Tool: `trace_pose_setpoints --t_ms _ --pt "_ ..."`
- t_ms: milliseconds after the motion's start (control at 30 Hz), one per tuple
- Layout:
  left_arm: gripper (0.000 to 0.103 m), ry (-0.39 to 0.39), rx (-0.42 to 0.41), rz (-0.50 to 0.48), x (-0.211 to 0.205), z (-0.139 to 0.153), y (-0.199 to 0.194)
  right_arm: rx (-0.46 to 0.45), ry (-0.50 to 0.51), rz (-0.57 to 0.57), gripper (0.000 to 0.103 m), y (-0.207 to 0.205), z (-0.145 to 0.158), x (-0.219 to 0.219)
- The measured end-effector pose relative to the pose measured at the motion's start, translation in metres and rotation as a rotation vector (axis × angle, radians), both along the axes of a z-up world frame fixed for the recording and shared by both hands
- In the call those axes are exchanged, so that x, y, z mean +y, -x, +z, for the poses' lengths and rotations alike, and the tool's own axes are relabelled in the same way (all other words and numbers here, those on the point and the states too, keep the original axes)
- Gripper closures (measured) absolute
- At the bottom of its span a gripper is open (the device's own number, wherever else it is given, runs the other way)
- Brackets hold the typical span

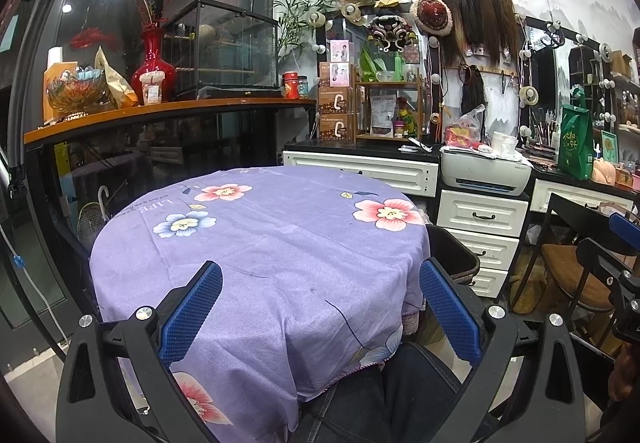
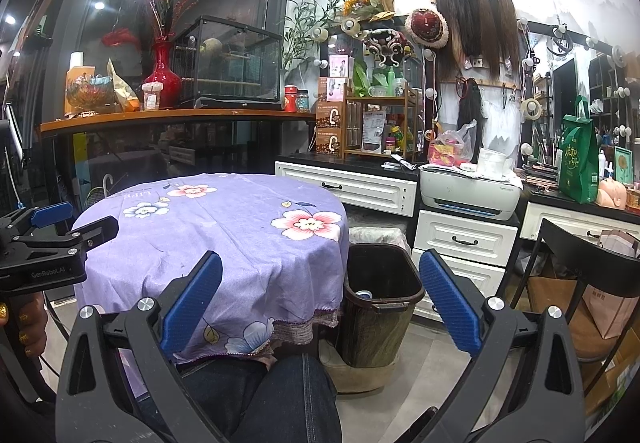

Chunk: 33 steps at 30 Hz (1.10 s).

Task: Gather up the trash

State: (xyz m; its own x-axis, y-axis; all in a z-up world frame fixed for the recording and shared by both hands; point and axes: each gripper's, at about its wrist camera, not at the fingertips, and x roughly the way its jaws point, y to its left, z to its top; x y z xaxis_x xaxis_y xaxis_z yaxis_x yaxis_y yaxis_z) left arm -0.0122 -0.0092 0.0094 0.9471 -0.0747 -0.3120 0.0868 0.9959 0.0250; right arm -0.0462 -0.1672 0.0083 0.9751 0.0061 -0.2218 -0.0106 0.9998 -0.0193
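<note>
A round table under a purple floral cloth (image 1: 260,243) (image 2: 224,239) fills the middle of both views; I see no loose trash on it. A dark bin (image 2: 380,295) stands on the floor at the table's right, with a small pale item inside; only its rim (image 1: 460,259) shows in the left wrist view. My left gripper (image 1: 320,307) hangs open over the table's near edge, nothing between its blue pads. My right gripper (image 2: 320,303) is open too, held low between table and bin. The left gripper (image 2: 52,239) also shows at the far left of the right wrist view.
The person's legs in dark jeans (image 2: 280,399) sit under the table's near edge. White drawers (image 2: 464,239) with a printer (image 2: 468,191) stand behind the bin. A black chair (image 2: 580,263) with paper bags is at right. A cluttered wooden counter (image 1: 160,115) runs behind.
</note>
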Motion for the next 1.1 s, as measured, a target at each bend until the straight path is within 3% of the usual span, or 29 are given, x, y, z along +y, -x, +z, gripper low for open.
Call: trace_pose_setpoints --t_ms 1100 --pt "0.005 0.002 -0.001 0.002 -0.0004 -0.0002 0.0001 0.006 0.002 0.005 0.006 -0.0021 -0.0003 -0.0010"
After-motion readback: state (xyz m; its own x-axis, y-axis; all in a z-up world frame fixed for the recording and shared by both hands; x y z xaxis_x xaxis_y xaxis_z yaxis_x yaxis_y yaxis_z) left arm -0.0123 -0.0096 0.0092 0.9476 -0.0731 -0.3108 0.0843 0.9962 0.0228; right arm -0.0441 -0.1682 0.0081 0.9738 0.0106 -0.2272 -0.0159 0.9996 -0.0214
